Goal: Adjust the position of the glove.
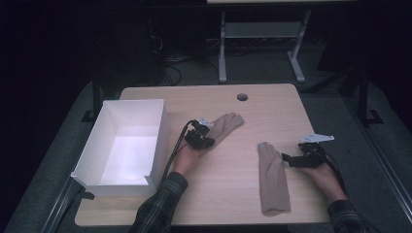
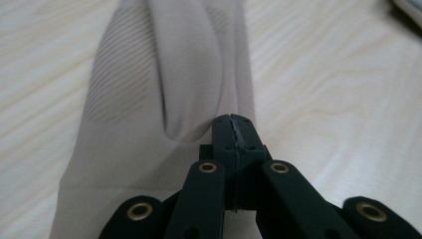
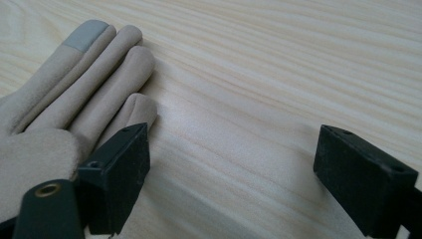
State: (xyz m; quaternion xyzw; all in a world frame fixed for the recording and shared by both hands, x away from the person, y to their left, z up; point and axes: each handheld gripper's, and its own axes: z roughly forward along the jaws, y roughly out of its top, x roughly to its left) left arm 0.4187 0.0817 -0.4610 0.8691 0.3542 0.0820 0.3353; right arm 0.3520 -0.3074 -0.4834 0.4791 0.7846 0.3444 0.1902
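Wooden table (image 1: 252,194) fills the centre of the frame. White open box (image 1: 127,145) stands at centre left. Left gripper (image 1: 206,138), just right of the box, meets one beige glove (image 1: 224,125). Second glove (image 1: 273,179) lies at lower right; right gripper (image 1: 287,159) sits against its right edge.

no legible txt, labels or nos. anywhere on gloves, box, table
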